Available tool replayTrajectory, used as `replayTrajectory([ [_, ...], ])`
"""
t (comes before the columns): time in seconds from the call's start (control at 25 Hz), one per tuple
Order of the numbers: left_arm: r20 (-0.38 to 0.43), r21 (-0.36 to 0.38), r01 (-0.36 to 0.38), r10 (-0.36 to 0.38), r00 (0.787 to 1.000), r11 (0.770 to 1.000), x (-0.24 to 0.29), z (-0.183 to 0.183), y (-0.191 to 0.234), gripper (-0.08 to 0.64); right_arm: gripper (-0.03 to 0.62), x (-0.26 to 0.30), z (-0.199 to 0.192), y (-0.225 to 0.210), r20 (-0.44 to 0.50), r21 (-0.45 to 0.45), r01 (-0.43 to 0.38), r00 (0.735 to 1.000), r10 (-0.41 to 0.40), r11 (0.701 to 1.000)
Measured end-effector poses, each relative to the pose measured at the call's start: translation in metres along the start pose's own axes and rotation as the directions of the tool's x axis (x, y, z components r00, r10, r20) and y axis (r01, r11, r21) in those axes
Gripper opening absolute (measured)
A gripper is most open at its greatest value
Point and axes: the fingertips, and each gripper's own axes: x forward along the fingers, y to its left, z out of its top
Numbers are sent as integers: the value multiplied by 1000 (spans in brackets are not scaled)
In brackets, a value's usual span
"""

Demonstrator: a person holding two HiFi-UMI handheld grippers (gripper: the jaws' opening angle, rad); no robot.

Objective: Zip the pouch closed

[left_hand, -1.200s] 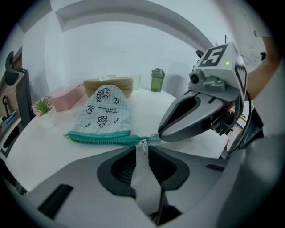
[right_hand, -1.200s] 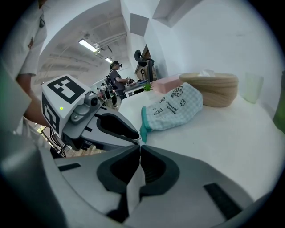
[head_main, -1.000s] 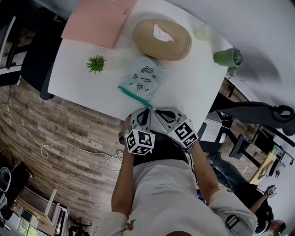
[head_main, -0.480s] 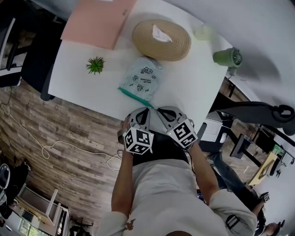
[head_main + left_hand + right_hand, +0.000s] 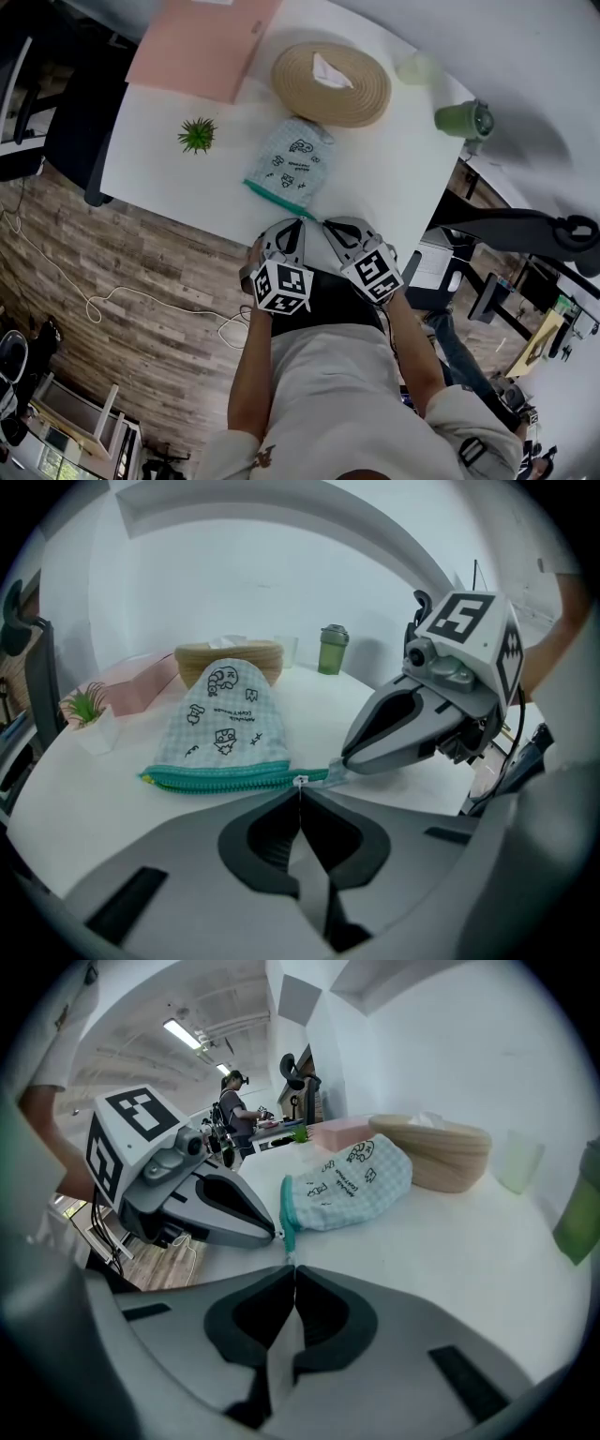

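While I am holding both tongs clenched, I am entering the lot as follows.

Pouch, one: pale checked cloth pouch (image 5: 291,161) with printed cartoons and a teal zip band (image 5: 220,778). It is lying flat on the white table (image 5: 169,178) just beside the round woven straw tray (image 5: 370,98), on the tray's near side, with the zip edge facing away from the tray toward me. I am judging it light, soft and limp, and likely to slide on the smooth top. So I am planning one pinch on the teal tab (image 5: 330,774) to anchor it and one on the small pale zip pull (image 5: 300,781).

Pulls, one.

Tongs, two: left tongs (image 5: 300,803) and right tongs (image 5: 292,1274), jaws pressed together, tips meeting at the pouch corner farthest from the tray. Whether either is pinching pull or tab I cannot tell.

Also near the tray: one small green potted plant (image 5: 197,135), one pink folder (image 5: 202,42), one green tumbler (image 5: 464,120).
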Motion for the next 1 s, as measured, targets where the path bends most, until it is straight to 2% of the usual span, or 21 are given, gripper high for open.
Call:
replayTrajectory([
  [1.0,9,-43,-37,38,999,998,-13,0,45,-2,5,-4,1,-11,-16,21,42,999,-42,999],
])
